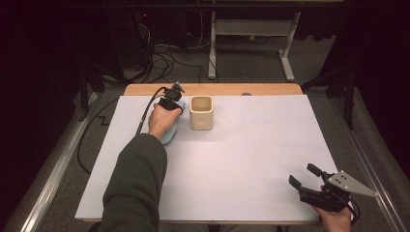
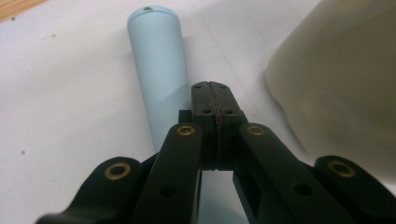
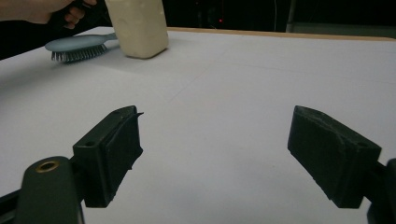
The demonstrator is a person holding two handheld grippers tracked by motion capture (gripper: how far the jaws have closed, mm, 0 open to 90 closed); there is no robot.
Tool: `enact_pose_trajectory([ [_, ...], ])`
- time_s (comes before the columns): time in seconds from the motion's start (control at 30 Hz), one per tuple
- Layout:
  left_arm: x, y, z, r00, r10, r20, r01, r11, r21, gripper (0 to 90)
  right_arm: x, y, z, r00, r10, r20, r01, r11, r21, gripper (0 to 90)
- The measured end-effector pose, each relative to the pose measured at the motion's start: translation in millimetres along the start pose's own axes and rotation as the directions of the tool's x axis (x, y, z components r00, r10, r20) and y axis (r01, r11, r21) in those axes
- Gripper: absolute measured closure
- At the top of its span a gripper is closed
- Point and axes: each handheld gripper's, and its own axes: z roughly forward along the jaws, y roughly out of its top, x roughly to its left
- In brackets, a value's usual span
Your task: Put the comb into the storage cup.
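A: Where is the brush?

B: The brush [image 1: 170,136] lies on the white table [image 1: 241,164] at the far left, just beside a cream cup [image 1: 201,112]. The person's left hand [image 1: 162,120] covers most of it from above.

A: What does the brush look like?

B: It is pale blue. The handle is smooth and round, widening towards a flat end with a small hole in it. The head is oval, and in the right gripper view it lies bristles down, with the handle pointing towards the hand.

A: What are the grippers doing?

B: The left gripper [image 2: 215,93] hovers low over the handle with its jaws shut pad to pad and nothing between them. The handle runs along their left side and passes beneath them. The right gripper [image 1: 304,176] sits well apart at the near right corner, jaws wide open and empty.

A: How should the pickup go?

B: The left jaws would probably need to open first, then shift sideways until they straddle the handle. A grip near the middle of the handle should stop the smooth shaft from sliding or the head from drooping. The cup is close, so the outer jaw needs room to avoid nudging it.
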Motion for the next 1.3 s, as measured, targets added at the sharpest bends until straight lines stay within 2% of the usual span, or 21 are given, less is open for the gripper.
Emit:
enact_pose_trajectory([
  [0.23, 8.9, -4.4, 1.3, 0.9996, -0.006, -0.028, 0.008, 0.9988, 0.048, 90.0, 0.4, -0.1, 0.2, 1.0000, -0.003, -0.002, 0.003, 1.000, 0.005, 18.0],
  [0.47, 16.7, -11.4, -2.8, 0.9988, -0.010, -0.048, 0.013, 0.9974, 0.071, 90.0, 1.1, -0.3, 0.1, 1.0000, -0.003, -0.004, 0.003, 1.000, 0.006, 18.0],
  [0.7, 21.3, -20.9, -8.5, 0.9992, -0.021, -0.034, 0.024, 0.9978, 0.061, 90.0, 2.3, 0.0, 0.2, 1.0000, -0.006, -0.004, 0.006, 1.000, 0.006, 18.0],
  [0.83, 25.0, -26.0, -12.0, 0.9988, -0.019, -0.045, 0.022, 0.9975, 0.067, 90.0, 3.0, 0.0, 0.3, 0.9999, -0.011, -0.008, 0.011, 1.000, 0.007, 18.0],
  [1.3, 26.9, -27.0, -15.7, 0.9986, -0.017, -0.050, 0.021, 0.9970, 0.075, 90.0, 3.3, 0.0, 0.7, 0.9999, -0.012, -0.012, 0.012, 1.000, 0.009, 18.0],
])
